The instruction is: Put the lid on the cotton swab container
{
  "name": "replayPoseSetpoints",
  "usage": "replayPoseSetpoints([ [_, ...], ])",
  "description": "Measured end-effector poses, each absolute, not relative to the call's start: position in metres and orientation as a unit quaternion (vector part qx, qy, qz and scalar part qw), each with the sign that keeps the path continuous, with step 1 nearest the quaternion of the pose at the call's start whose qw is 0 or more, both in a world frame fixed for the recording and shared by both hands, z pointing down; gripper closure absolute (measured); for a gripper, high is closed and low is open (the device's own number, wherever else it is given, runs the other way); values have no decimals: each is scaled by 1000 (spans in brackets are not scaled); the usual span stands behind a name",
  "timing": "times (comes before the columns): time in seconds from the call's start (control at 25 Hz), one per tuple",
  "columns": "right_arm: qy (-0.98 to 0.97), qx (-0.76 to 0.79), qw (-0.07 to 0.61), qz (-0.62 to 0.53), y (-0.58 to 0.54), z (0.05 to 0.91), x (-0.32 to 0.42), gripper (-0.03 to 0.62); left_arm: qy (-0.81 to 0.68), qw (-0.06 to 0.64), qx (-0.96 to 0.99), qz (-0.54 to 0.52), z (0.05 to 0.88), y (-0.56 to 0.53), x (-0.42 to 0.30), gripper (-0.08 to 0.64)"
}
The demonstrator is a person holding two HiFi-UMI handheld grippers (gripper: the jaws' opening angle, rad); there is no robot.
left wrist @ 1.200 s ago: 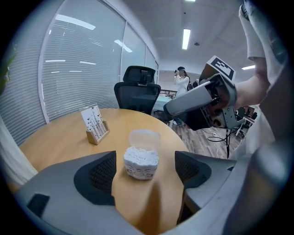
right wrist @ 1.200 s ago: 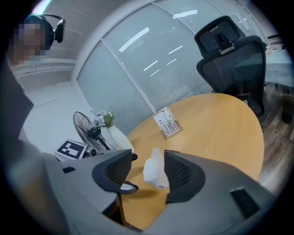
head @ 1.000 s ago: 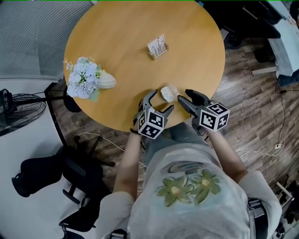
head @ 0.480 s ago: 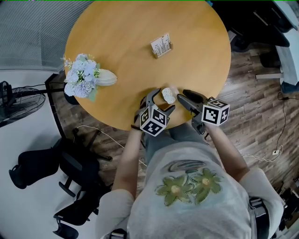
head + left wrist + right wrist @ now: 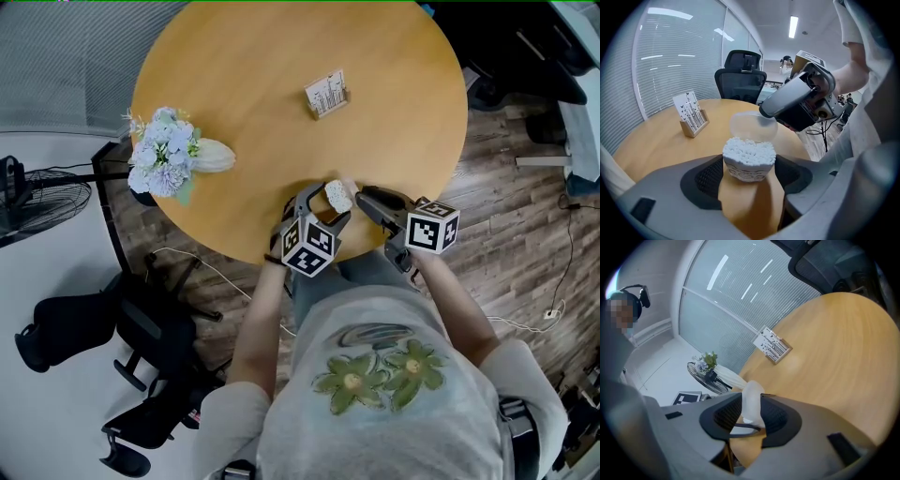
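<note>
Low in the left gripper view, the left gripper (image 5: 750, 169) has the cotton swab container (image 5: 749, 159) between its fingers (image 5: 708, 177). The pads lie against the container's two sides, the jaws having just been closing onto it. The container stands upright on the round wooden table (image 5: 244, 84), near the table's lower edge in the head view, its top open and packed with white swabs.

Just above and behind the container, at the frame's middle, the translucent lid (image 5: 753, 126) hangs tilted. It is clamped at the tip of the right gripper (image 5: 751, 414), whose jaws have just been closing on it. In the right gripper view the lid stands edge-on between both pads. Whether its lower rim touches the swabs cannot be told.

Farther up the table sits a small card holder (image 5: 325, 94). A bunch of pale flowers (image 5: 167, 155) lies at the table's left edge.
</note>
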State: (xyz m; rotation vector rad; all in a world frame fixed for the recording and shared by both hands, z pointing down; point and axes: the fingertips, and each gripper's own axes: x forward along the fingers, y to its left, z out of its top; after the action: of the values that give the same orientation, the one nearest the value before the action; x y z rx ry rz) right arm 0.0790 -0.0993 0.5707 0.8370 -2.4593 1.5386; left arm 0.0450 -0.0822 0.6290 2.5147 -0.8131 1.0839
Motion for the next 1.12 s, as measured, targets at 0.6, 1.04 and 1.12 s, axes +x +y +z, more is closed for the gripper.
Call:
replayPoseSetpoints([
  [0.6, -822, 261, 71, 501, -103, 568, 77, 513, -283, 131, 872, 378, 630, -84, 42, 212],
  [1.04, -843, 248, 105, 466, -102, 564, 73, 522, -286, 135, 870, 379, 631, -84, 43, 213],
  [1.12, -847, 246, 113, 457, -101, 564, 71, 520, -287, 135, 869, 379, 631, -83, 42, 213],
])
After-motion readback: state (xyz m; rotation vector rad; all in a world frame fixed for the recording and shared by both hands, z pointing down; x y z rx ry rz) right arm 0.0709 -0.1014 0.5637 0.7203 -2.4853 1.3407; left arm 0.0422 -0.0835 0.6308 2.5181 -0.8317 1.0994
